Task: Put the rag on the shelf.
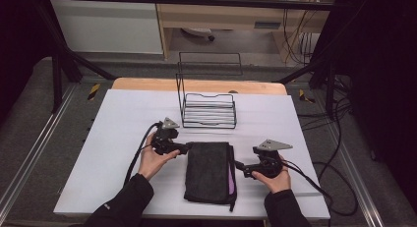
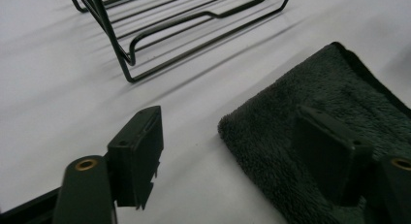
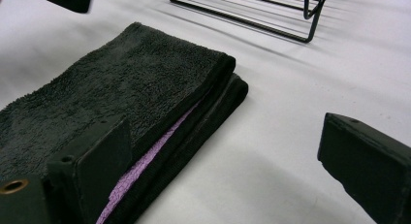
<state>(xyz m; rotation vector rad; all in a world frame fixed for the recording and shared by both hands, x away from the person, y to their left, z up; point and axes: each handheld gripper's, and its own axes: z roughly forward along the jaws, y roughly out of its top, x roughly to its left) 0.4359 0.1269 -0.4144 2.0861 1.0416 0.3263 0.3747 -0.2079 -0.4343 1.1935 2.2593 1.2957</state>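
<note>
So there's a folded dark towel [image 1: 209, 170] lying flat near the front middle of the white counter [image 1: 123, 119], long side running away from the person, and you can see a purple layer [image 1: 231, 180] peeking out along its right edge, sandwiched between the dark folds. Behind it, just a bit farther back, sits a black wire rack [image 1: 207, 104] with a tall wire back, well clear of the towel. The left tongs [image 1: 188, 148] are at the towel's far left corner: in the left gripper view one jaw hangs over the bare counter and the other is over the fuzzy top of the towel [image 2: 315, 127], so that corner sits between the jaws, but the pads aren't pressing on it, there's plenty of gap. The right tongs [image 1: 239, 165] are at the towel's right edge, about halfway along. In the right gripper view those jaws are spread wide, one sitting over the towel [image 3: 126, 83] right by the purple strip [image 3: 145, 163] and the other out over plain counter, nothing pinched there either. The rack [image 3: 252, 10] shows up at the top of that view too. Both hands [image 1: 152, 160] are down low at counter level, sleeves coming in from the near edge, cables trailing off each tool.
</note>
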